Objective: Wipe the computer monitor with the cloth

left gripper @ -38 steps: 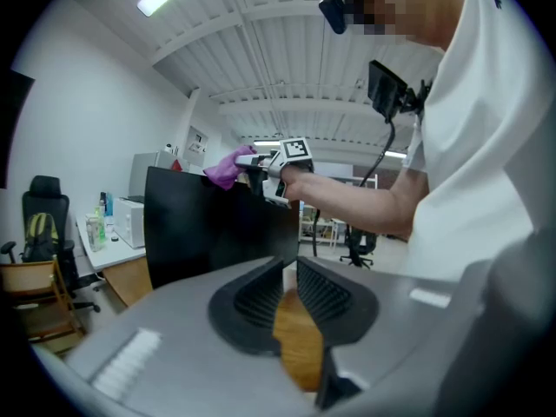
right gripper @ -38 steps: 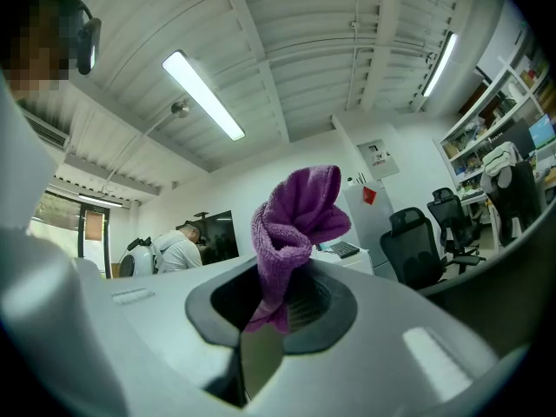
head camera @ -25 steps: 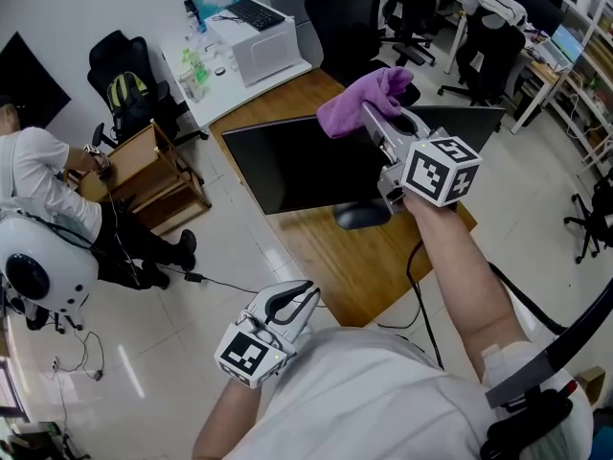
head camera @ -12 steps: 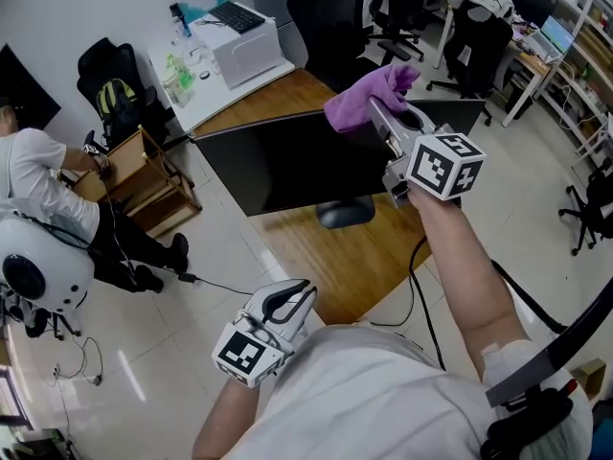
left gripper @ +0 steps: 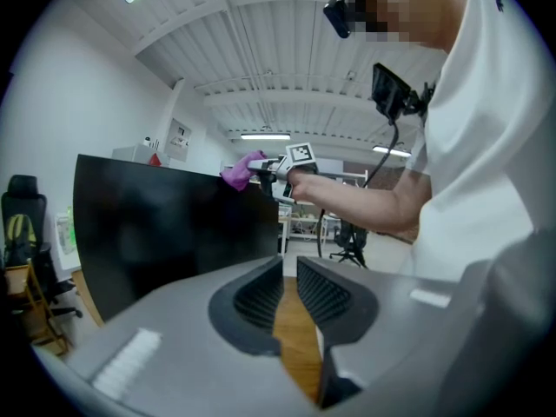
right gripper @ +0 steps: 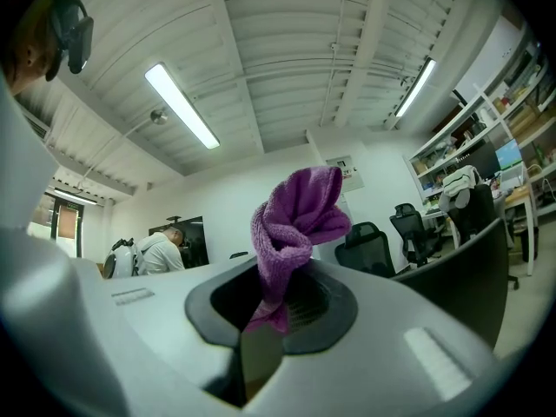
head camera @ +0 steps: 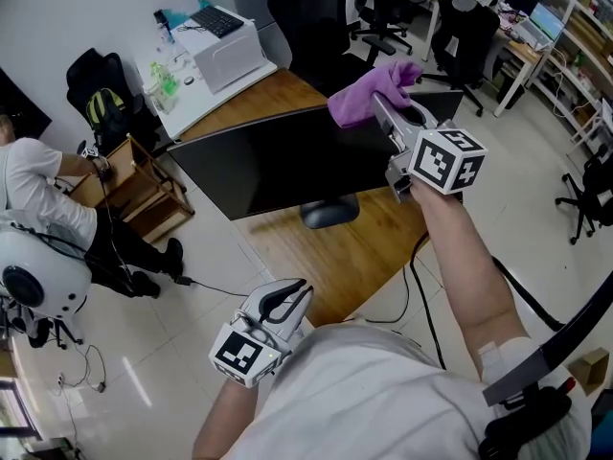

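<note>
A person's right gripper holds a purple cloth at the top edge of a black monitor, whose dark screen stands on a wooden tabletop. The right gripper view shows the jaws closed on the cloth's lower end, with the rest bunched above them. Whether the cloth touches the monitor cannot be told. The left gripper hangs low beside the person's body, well apart from the monitor, its jaws drawn almost together with nothing between them. Behind the tabletop stand black office chairs; at left, another person sits bent over a wooden shelf unit.
</note>
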The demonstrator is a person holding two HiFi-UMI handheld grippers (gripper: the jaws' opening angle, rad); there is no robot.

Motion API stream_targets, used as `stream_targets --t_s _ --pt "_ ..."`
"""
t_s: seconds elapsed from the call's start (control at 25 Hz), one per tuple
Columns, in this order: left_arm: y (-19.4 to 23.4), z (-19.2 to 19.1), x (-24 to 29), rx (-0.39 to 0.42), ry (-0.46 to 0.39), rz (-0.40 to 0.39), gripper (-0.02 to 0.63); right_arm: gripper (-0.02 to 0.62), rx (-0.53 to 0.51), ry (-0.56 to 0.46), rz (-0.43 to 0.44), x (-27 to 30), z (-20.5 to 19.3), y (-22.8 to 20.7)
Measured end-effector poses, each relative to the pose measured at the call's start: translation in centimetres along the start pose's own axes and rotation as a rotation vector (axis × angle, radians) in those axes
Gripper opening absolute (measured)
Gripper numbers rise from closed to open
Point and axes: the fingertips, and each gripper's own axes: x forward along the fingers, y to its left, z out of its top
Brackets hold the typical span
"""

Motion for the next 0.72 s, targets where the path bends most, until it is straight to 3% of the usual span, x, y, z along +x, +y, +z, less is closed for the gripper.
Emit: stream_targets --t_s 0.72 --pt "-2.6 1.1 4.4 0.022 0.0 -0.031 0.071 0.048 -0.009 -0.037 -0.103 -5.1 2.2 -8.1"
